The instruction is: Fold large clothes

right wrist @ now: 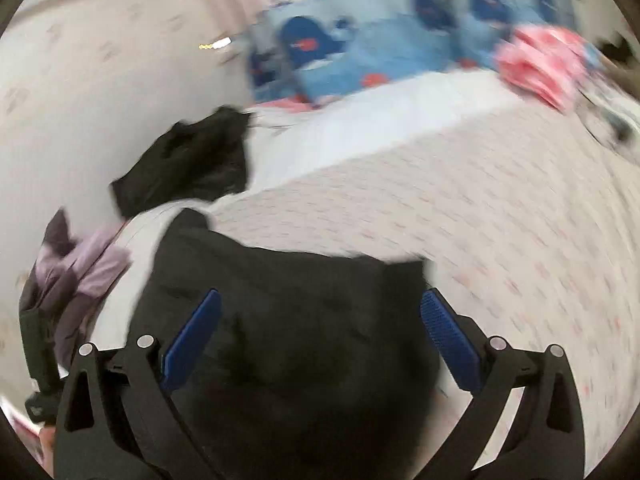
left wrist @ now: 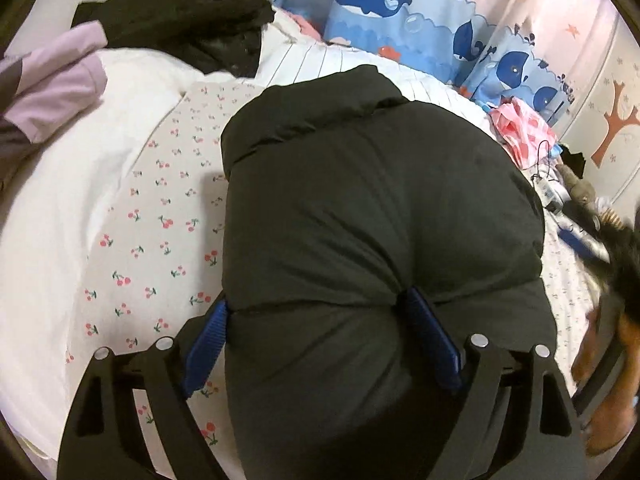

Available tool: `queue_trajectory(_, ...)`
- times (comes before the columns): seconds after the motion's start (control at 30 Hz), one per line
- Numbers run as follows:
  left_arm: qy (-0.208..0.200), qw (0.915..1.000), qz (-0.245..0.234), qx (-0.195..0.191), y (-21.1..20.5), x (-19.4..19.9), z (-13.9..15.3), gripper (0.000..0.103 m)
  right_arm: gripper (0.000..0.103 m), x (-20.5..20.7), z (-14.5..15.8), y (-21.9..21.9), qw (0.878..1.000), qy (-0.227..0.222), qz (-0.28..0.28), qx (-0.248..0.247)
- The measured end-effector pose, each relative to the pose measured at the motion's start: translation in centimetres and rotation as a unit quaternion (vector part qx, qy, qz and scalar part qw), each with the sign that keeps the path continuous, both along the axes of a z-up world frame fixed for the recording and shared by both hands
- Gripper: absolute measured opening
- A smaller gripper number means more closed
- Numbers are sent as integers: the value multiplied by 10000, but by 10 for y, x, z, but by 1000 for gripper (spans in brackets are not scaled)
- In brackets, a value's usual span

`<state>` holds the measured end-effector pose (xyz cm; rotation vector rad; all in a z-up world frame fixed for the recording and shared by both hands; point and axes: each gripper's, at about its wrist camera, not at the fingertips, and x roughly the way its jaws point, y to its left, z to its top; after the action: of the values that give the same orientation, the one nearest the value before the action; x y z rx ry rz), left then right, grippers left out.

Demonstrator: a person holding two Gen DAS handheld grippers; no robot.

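Cherry-print bedding (left wrist: 160, 220) carries the folded black puffer jacket (left wrist: 380, 220) at centre. Left gripper (left wrist: 320, 312) squeezes the bundle's near end; if it lets go, the padding could spring open. Right gripper (right wrist: 320, 320) hangs spread above it, gripping nothing.

Soft indoor light; right-wrist view motion-blurred.

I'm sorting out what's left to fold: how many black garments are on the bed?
2. A puffy black jacket lies folded on the cherry-print sheet, between the left gripper's fingers. A crumpled black garment sits farther back beside the lilac clothes. More may be hidden.
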<state>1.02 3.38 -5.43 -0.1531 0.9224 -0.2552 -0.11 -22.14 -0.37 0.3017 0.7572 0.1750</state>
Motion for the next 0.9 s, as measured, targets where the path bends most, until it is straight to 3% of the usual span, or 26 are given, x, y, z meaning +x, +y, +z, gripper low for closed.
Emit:
queue_trajectory(0.1,-78,10000,24,-15,6,1,-6,87,97,28,-52,10,9971,688,-32,-311)
queue_trajectory(0.13,-20,9999,-15,-137,8,3,-9,89,97,37,-77,9,9952,959,3,-210)
queue_trajectory(0.2,135,9994,-100,-306,11,9,-17,90,97,42,-94,0,9935,1137,-69,-40)
queue_trajectory(0.3,187,9996,-122,-176,9,8,-19,90,97,36,-77,0,9924,1211,-110,-164)
queue_trajectory(0.43,-50,9998,-84,-189,13,-19,6,90,97,-25,-26,-8,9998,128,79,105)
queue_trajectory(0.5,-208,9996,-114,-132,12,-40,16,90,97,-65,-12,-2,9993,-187,330,-66)
queue_trajectory(0.57,-208,9997,-108,25,10,-53,11,91,97,-78,-26,12,9975,141,553,-424)
queue_trajectory(0.63,-96,9999,-71,75,6,-58,-2,92,97,-77,-65,26,9889,934,724,-899)
queue_trajectory(0.7,28,9999,6,132,3,-58,-14,96,97,-73,-91,16,9881,1281,588,-608)
queue_trajectory(0.73,70,9999,24,130,2,-60,-15,96,97,-75,-91,12,9879,1384,466,-524)
queue_trajectory(0.8,38,9996,210,159,2,-70,-8,96,97,-86,-73,10,9900,1259,237,-595)
queue_trajectory(0.9,-369,9989,154,247,-3,-100,16,95,97,-128,-33,15,9973,498,213,-499)
